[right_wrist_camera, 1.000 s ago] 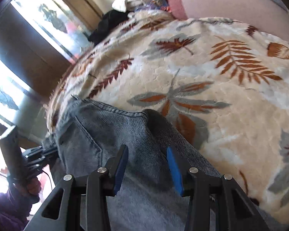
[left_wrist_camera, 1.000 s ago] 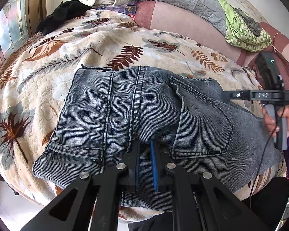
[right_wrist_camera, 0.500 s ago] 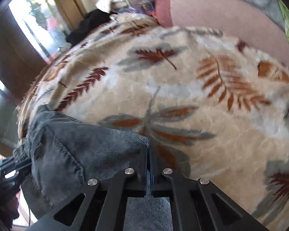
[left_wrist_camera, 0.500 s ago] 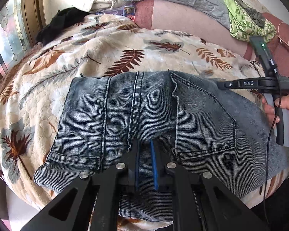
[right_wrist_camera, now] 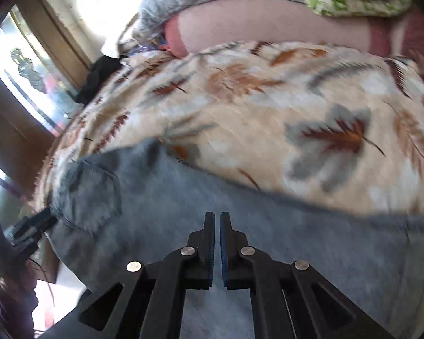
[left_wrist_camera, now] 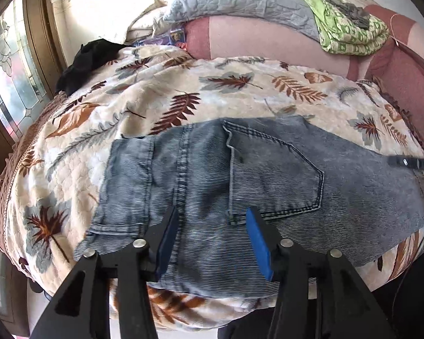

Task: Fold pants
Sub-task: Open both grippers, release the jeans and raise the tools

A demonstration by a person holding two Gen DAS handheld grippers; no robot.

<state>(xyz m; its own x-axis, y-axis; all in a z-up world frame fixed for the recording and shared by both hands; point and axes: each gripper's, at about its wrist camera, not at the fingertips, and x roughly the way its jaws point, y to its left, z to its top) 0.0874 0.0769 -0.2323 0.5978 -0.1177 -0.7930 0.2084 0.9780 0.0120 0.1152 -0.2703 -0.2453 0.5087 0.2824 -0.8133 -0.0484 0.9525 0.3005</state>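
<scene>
- One pair of faded blue-grey jeans (left_wrist_camera: 200,186) lies flat on a bed, on top of a cream blanket (left_wrist_camera: 155,96) printed with brown and grey leaves.
- Seen from the left wrist camera, the long axis of the jeans runs across the picture, left to right. The seat faces up, with a stitched back pocket (left_wrist_camera: 274,175) right of the centre seam; the fabric stretches on toward the right edge.
- The near edge of the jeans sits close to the near edge of the bed.
- Behind the blanket a grey quilted pillow (left_wrist_camera: 240,2) and a folded green patterned cloth (left_wrist_camera: 350,31) rest on a pink bolster (left_wrist_camera: 268,45). A black garment (left_wrist_camera: 87,62) lies at the far left corner, near a window (left_wrist_camera: 11,67).
- No containers are in view.
- The left gripper (left_wrist_camera: 212,240) points down at the jeans. Its jaws have just been opening and now stand about half apart; denim shows between the blue pads (left_wrist_camera: 258,245), which do not press on it.
- The right gripper (right_wrist_camera: 216,243), in a blurred picture, has its jaws closed together with only a thin slit left. It hangs over the denim, and nothing can be seen pinched between the pads.
- At the left edge of the right wrist view, a person's hand (right_wrist_camera: 11,282) holds the other gripper's handle.
</scene>
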